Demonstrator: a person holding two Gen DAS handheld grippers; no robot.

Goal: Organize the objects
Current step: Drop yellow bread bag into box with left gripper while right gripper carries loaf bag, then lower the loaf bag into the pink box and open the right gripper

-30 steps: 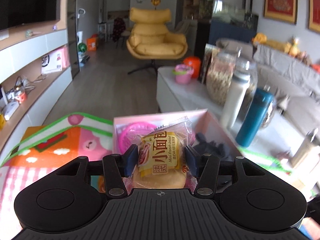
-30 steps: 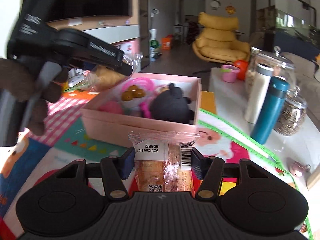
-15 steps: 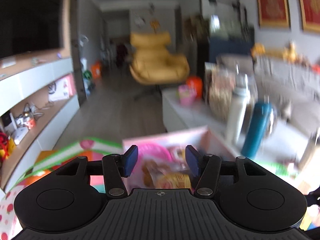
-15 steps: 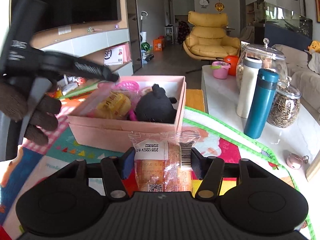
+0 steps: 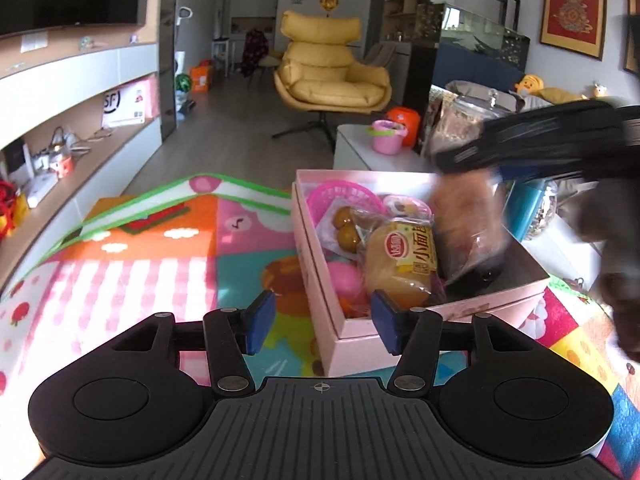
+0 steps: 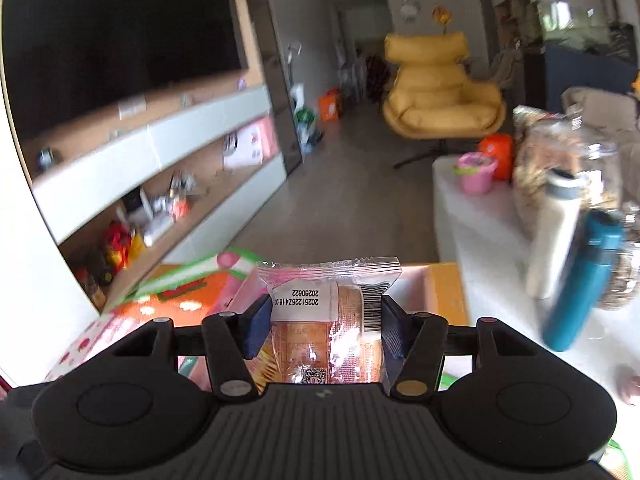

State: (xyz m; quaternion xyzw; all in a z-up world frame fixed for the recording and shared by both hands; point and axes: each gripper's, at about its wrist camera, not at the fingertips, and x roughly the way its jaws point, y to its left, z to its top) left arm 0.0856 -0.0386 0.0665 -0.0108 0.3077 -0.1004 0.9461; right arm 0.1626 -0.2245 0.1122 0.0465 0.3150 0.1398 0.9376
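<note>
The wrapped bread roll point(image 6: 328, 320) sits clamped between the blue pads of the right gripper point(image 6: 326, 326), its clear crimped end sticking up past the fingertips and its printed date and barcode facing the camera. In the left wrist view this same gripper point(image 5: 532, 148) shows as a dark, blurred shape above the far right part of the pink box point(image 5: 360, 344), with the packet point(image 5: 468, 228) hanging below it over the box's right half; whether the packet touches anything inside cannot be told through the blur. A dark gloved hand point(image 5: 616, 272) shows at the right edge of that view.

The left gripper point(image 5: 324, 322) stands with its jaws apart and nothing between the pads. It hangs over the play mat point(image 5: 160, 248) at the near left corner of the box; its right pad lies in front of the box's near rim, its left pad over the mat.

Inside the box a second bread roll in a yellow-labelled wrapper point(image 5: 404, 264) lies near the front, just beyond the left gripper's right pad. Behind it are a pink basket point(image 5: 340, 196), a packet with two brown round pieces point(image 5: 346, 226), and a pink ball point(image 5: 344, 280) against the left wall.

To the right of the box, on the white table point(image 6: 480, 216), stand a teal bottle point(image 6: 584, 280), a white bottle point(image 6: 556, 232) and a glass jar point(image 6: 560, 160), well clear of both grippers.
</note>
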